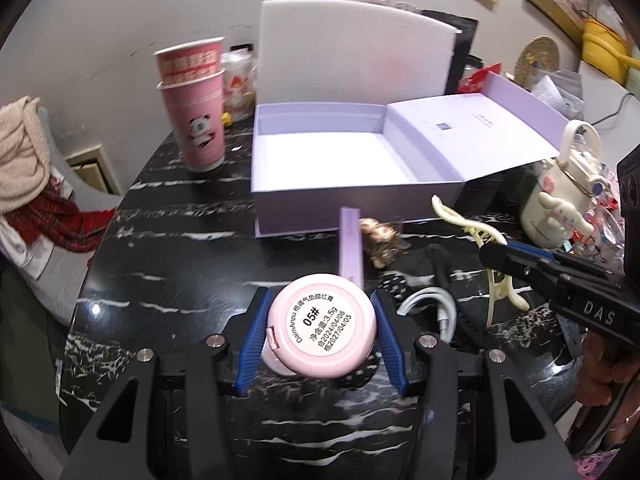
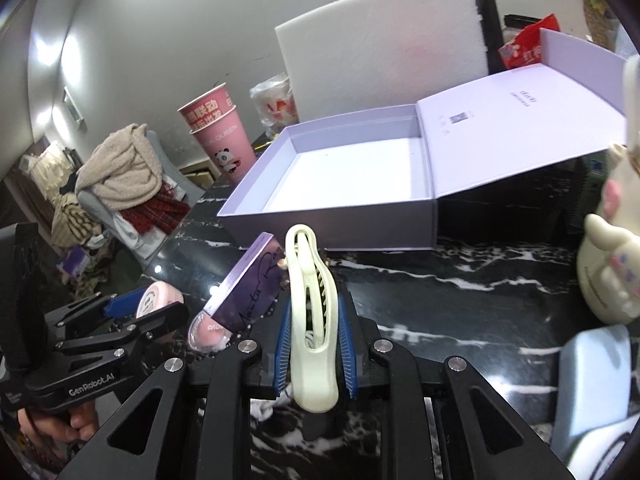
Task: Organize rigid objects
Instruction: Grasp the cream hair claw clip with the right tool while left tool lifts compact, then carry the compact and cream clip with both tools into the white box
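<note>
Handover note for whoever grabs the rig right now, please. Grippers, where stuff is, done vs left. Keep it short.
Left gripper: shut on the pink round compact, label side facing the camera.
Right gripper: shut on the cream hair claw clip.
The lavender box sits open on the black marble table, and nothing shows inside it.
Done: both items gripped; none boxed yet.
Left: probably place the compact and clip in the box, then the slim purple box, the white cable and the small brown ornament, which lie loose in front of it.
</note>
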`<state>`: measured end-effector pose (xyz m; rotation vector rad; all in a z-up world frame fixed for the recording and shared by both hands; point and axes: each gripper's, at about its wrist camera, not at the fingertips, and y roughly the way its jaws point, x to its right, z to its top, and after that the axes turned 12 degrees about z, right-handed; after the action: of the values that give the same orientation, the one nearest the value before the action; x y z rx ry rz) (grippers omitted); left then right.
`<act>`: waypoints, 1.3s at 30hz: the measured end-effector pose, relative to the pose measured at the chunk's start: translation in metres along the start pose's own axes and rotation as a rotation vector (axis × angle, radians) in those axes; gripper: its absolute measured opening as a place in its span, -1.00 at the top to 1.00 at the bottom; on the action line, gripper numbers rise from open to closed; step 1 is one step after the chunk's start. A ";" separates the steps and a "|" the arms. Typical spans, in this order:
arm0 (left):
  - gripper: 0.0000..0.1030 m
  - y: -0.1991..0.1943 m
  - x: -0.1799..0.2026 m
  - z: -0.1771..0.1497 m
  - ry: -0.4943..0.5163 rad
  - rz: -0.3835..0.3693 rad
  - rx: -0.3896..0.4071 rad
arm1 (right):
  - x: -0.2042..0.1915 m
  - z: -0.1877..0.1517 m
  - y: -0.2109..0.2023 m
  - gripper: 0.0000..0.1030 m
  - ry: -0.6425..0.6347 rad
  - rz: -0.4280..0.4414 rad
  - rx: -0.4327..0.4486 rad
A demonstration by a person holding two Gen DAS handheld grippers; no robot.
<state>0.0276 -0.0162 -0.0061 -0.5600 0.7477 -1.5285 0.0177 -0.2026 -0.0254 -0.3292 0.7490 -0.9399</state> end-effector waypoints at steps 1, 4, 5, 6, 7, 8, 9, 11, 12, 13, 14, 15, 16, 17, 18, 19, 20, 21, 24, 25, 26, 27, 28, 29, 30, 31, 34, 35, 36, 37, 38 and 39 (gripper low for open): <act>0.03 -0.002 0.002 0.001 0.006 -0.004 0.005 | 0.001 -0.001 -0.004 0.58 0.003 -0.003 0.002; 0.03 -0.004 0.011 0.006 0.021 -0.016 0.017 | 0.001 -0.005 -0.011 0.58 0.001 -0.006 0.003; 0.03 -0.004 0.013 0.008 0.023 -0.020 0.021 | 0.000 -0.006 -0.013 0.58 -0.002 -0.008 0.005; 0.03 -0.005 0.015 0.009 0.025 -0.025 0.026 | -0.001 -0.007 -0.014 0.58 -0.006 -0.011 0.006; 0.03 -0.006 0.017 0.011 0.027 -0.029 0.030 | -0.001 -0.008 -0.016 0.58 -0.010 -0.014 0.006; 0.03 -0.007 0.020 0.013 0.031 -0.034 0.037 | -0.001 -0.009 -0.018 0.58 -0.010 -0.014 0.005; 0.03 -0.007 0.022 0.015 0.036 -0.037 0.042 | -0.002 -0.010 -0.019 0.58 -0.009 -0.012 0.004; 0.03 -0.008 0.025 0.019 0.043 -0.042 0.052 | -0.003 -0.010 -0.021 0.58 -0.012 -0.006 0.005; 0.03 -0.008 0.027 0.021 0.047 -0.043 0.056 | -0.004 -0.010 -0.023 0.58 -0.017 -0.005 0.007; 0.03 -0.008 0.028 0.024 0.050 -0.048 0.055 | -0.004 -0.010 -0.024 0.58 -0.021 -0.005 0.008; 0.03 -0.007 0.030 0.027 0.051 -0.050 0.055 | -0.005 -0.008 -0.024 0.58 -0.024 -0.005 0.011; 0.03 -0.007 0.031 0.029 0.053 -0.050 0.057 | -0.006 -0.006 -0.025 0.58 -0.027 -0.003 0.012; 0.03 -0.007 0.032 0.031 0.054 -0.050 0.061 | -0.006 -0.005 -0.026 0.58 -0.031 0.001 0.012; 0.03 -0.007 0.034 0.034 0.055 -0.051 0.065 | -0.007 -0.003 -0.026 0.58 -0.037 0.006 0.012; 0.03 -0.007 0.035 0.036 0.056 -0.053 0.070 | -0.007 -0.001 -0.027 0.58 -0.043 0.007 0.012; 0.03 -0.007 0.036 0.039 0.059 -0.055 0.075 | -0.007 0.001 -0.027 0.58 -0.047 0.007 0.011; 0.03 -0.007 0.037 0.041 0.061 -0.057 0.078 | -0.007 0.004 -0.028 0.58 -0.054 0.007 0.012; 0.03 -0.007 0.038 0.044 0.063 -0.059 0.081 | -0.007 0.007 -0.029 0.58 -0.061 0.005 0.012; 0.03 -0.005 0.041 0.052 0.068 -0.063 0.087 | -0.007 0.015 -0.029 0.58 -0.075 0.007 0.008; 0.03 -0.004 0.042 0.055 0.071 -0.062 0.088 | -0.006 0.017 -0.029 0.58 -0.080 0.009 0.007; 0.03 -0.004 0.043 0.058 0.074 -0.060 0.090 | -0.007 0.020 -0.029 0.58 -0.085 0.010 0.007; 0.03 -0.003 0.043 0.061 0.078 -0.058 0.093 | -0.006 0.022 -0.028 0.58 -0.090 0.009 0.007; 0.03 -0.003 0.044 0.063 0.081 -0.057 0.096 | -0.006 0.025 -0.028 0.58 -0.094 0.009 0.008; 0.03 -0.003 0.045 0.066 0.083 -0.058 0.100 | -0.006 0.029 -0.028 0.58 -0.099 0.010 0.009; 0.03 -0.003 0.045 0.069 0.085 -0.060 0.105 | -0.006 0.032 -0.028 0.58 -0.104 0.012 0.011; 0.03 -0.003 0.046 0.071 0.086 -0.062 0.109 | -0.006 0.036 -0.027 0.58 -0.109 0.015 0.012; 0.03 -0.002 0.047 0.080 0.092 -0.066 0.122 | -0.007 0.046 -0.027 0.58 -0.123 0.020 0.019; 0.03 -0.002 0.047 0.084 0.094 -0.066 0.127 | -0.007 0.049 -0.027 0.58 -0.129 0.020 0.021; 0.03 -0.002 0.047 0.087 0.096 -0.067 0.132 | -0.008 0.054 -0.027 0.58 -0.135 0.019 0.025; 0.03 -0.002 0.047 0.090 0.098 -0.067 0.136 | -0.008 0.057 -0.026 0.58 -0.139 0.019 0.028; 0.03 -0.001 0.048 0.093 0.098 -0.068 0.142 | -0.008 0.061 -0.026 0.58 -0.142 0.021 0.030; 0.03 -0.001 0.048 0.096 0.097 -0.069 0.145 | -0.008 0.063 -0.026 0.58 -0.145 0.024 0.032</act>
<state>0.0927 -0.0761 0.0550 -0.4094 0.6908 -1.6687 0.0436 -0.2144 0.0373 -0.3558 0.6036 -0.8943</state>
